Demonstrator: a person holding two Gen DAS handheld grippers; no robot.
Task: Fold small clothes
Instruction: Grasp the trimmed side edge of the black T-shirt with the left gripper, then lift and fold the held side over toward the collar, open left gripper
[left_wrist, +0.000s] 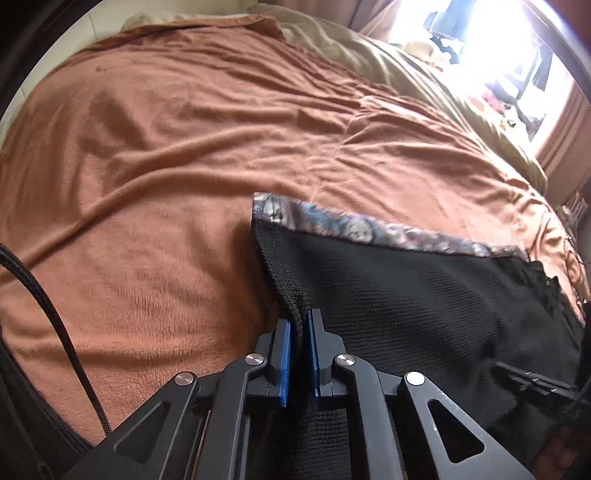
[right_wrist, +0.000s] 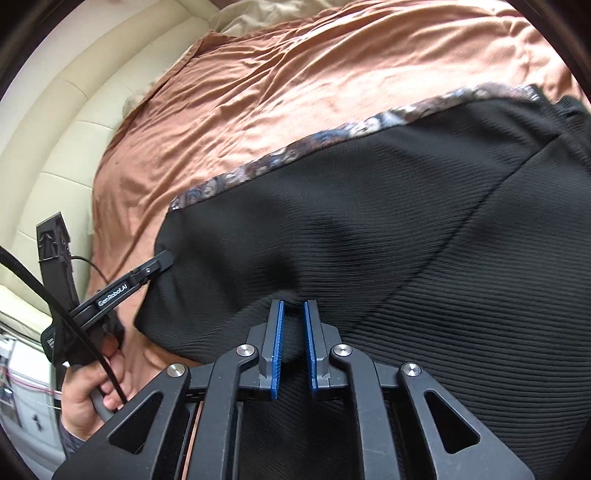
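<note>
Between my left gripper's (left_wrist: 300, 325) blue pads is pinched a fold of the black garment (left_wrist: 424, 295). My right gripper (right_wrist: 293, 308) also pinches its black cloth, the pads not fully together. Beyond both tongs the garment lies over the brown blanket (left_wrist: 166, 155), its patterned border (right_wrist: 295, 151) at the far edge. A hand (right_wrist: 88, 387) holds the left tool.
</note>
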